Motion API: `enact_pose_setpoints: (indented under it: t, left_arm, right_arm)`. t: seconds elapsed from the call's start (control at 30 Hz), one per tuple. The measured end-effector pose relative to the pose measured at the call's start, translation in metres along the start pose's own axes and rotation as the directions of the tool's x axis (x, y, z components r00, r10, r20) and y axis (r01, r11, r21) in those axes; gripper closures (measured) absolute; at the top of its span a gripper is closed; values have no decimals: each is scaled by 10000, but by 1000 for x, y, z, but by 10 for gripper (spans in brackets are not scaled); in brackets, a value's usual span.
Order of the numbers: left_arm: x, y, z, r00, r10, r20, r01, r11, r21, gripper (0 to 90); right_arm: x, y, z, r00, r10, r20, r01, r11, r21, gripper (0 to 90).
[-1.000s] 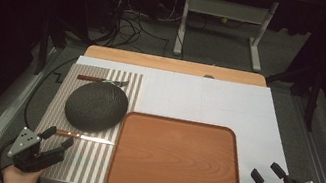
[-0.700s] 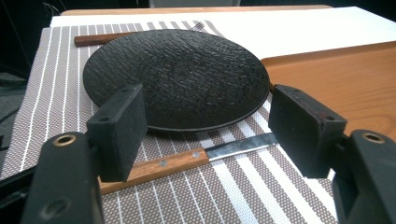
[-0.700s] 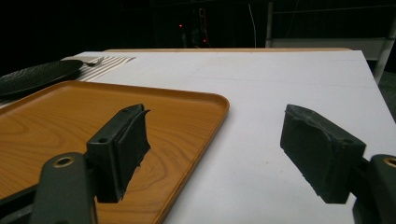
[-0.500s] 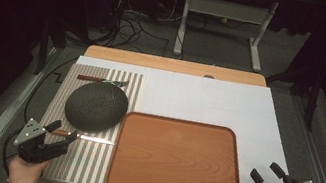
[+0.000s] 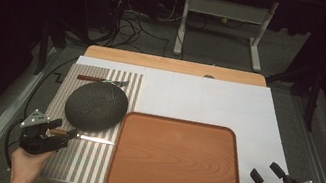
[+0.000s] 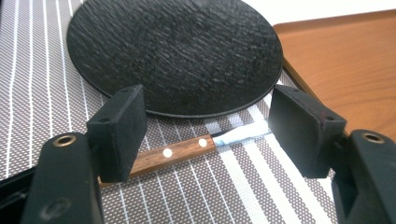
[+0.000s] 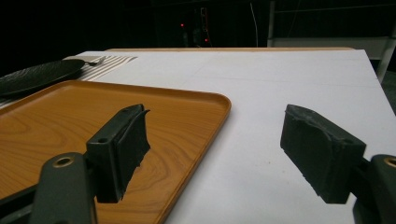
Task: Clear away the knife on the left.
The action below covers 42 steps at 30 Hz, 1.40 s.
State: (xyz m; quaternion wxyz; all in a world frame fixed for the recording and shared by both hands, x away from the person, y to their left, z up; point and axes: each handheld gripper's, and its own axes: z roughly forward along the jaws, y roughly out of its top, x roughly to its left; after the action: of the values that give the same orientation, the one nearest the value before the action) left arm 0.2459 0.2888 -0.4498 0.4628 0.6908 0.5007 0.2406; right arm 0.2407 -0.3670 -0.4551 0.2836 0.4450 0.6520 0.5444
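A wooden-handled knife point(image 5: 82, 136) lies on the striped placemat point(image 5: 88, 159), just in front of the black plate point(image 5: 96, 105). My left gripper point(image 5: 64, 130) is open at the knife's handle end. In the left gripper view the handle point(image 6: 173, 151) lies on the mat between the two spread jaws of my left gripper point(image 6: 208, 133), neither pad touching it, and the blade point(image 6: 243, 134) runs toward the right jaw. My right gripper point(image 5: 263, 171) hovers open and holds nothing at the table's front right corner, beside the wooden tray point(image 5: 178, 160).
A second wooden-handled utensil point(image 5: 102, 80), apparently a fork, lies on the placemat behind the plate. The tray point(image 7: 56, 130) is bare. White table surface point(image 5: 210, 100) stretches behind and right of it. Cables and a metal stand are on the floor beyond.
My left gripper has moved forward and to the right, so its open jaws now straddle the knife handle. The right gripper has stayed put.
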Motion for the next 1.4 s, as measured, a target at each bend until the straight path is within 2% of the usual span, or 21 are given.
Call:
enact_pose_setpoints:
  t: [0.07,0.2,0.3,0.37,0.57,0.8,0.83,0.9,0.97,1.03,1.27,1.37,1.4]
  left_arm:
    - [1,2,1,9999,-167,28,166,9998,136,261]
    - [4,7,4,9998,-178,-132,183,9992,352,261]
    - [7,13,7,9989,-446,-132,458,9927,1119,261]
    - [9,16,8,9984,-552,-101,561,9886,1397,261]
    - [15,24,11,9982,-501,341,418,9767,2107,261]
    - [19,34,13,9993,-256,280,170,9622,2719,261]
    - [20,37,14,9996,-140,237,64,9563,2925,261]
    - [21,38,14,9997,-90,216,21,9537,3006,260]
    - [22,41,16,9998,52,175,-106,9474,3197,260]
    - [23,43,17,9994,183,302,-274,9398,3406,260]
    - [25,48,23,9956,888,301,-930,8961,4339,260]
    - [26,49,25,9941,1048,282,-1061,8844,4546,260]
    - [27,49,26,9933,1111,314,-1129,8773,4666,260]
  right_arm:
    - [0,0,0,10000,2,3,-2,10000,-2,235]
    - [0,0,0,10000,-8,-25,8,10000,-7,235]
    - [0,0,0,10000,-3,-41,3,10000,-32,235]
    - [0,0,0,10000,5,-47,-5,10000,-38,235]
    - [0,0,0,10000,1,-69,-1,10000,-11,236]
    - [1,0,0,10000,-56,-55,56,10000,34,236]
    - [1,0,0,10000,-50,-53,50,10000,47,237]
    - [1,0,1,10000,-61,-49,61,10000,50,237]
    - [1,0,1,10000,-57,-50,57,10000,63,237]
    - [1,0,1,10000,-64,-46,64,10000,68,237]
    - [1,0,1,10000,-72,-54,72,9999,80,239]
    - [1,0,1,10000,-78,-52,78,9999,81,239]
    - [1,0,1,9999,-86,-57,86,9999,84,239]
